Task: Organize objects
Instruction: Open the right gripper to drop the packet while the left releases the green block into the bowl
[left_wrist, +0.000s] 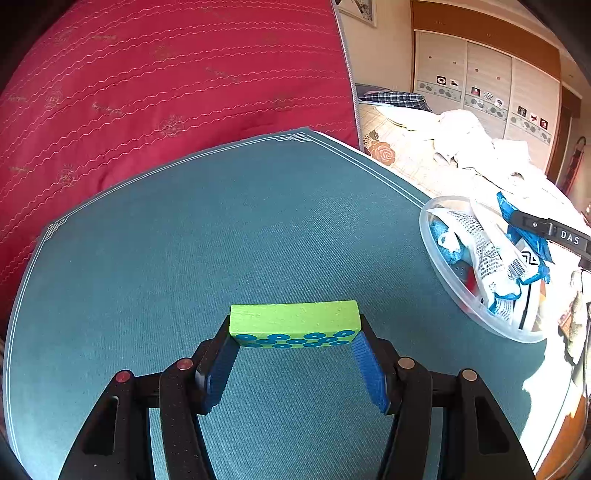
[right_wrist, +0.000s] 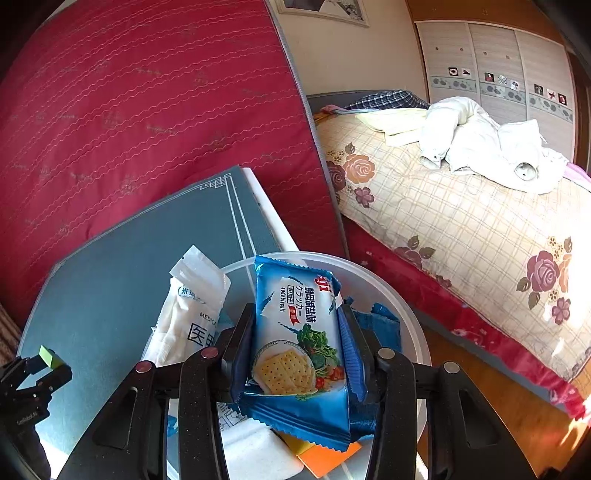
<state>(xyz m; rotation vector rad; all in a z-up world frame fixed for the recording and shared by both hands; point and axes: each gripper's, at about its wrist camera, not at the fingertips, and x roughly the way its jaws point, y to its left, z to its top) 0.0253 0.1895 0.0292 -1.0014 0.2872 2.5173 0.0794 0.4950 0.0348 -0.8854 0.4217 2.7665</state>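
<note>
Left wrist view: my left gripper (left_wrist: 295, 332) is clamped on the ends of a green block (left_wrist: 294, 319), its blue-dotted face turned toward the camera. The block's long axis runs straight across from pad to pad, level, and it hangs above the teal mat (left_wrist: 258, 221), well short of the clear bin (left_wrist: 436, 273) at the right.

My right gripper (right_wrist: 297, 332) has a blue cracker packet (right_wrist: 297, 325) between its blue pads (right_wrist: 349, 350), directly over the bin. The jaws sit close against the packet's sides, but whether they press I cannot tell. The packet's long axis points away from me, printed face up, its far end above the bin's rim beside a white medical pouch (right_wrist: 192, 306).

The risk I see: the bin is already heaped, so a slick packet let go on top could slide off over the rim. The block, held only by its ends, could twist out if I tilt it.
</note>
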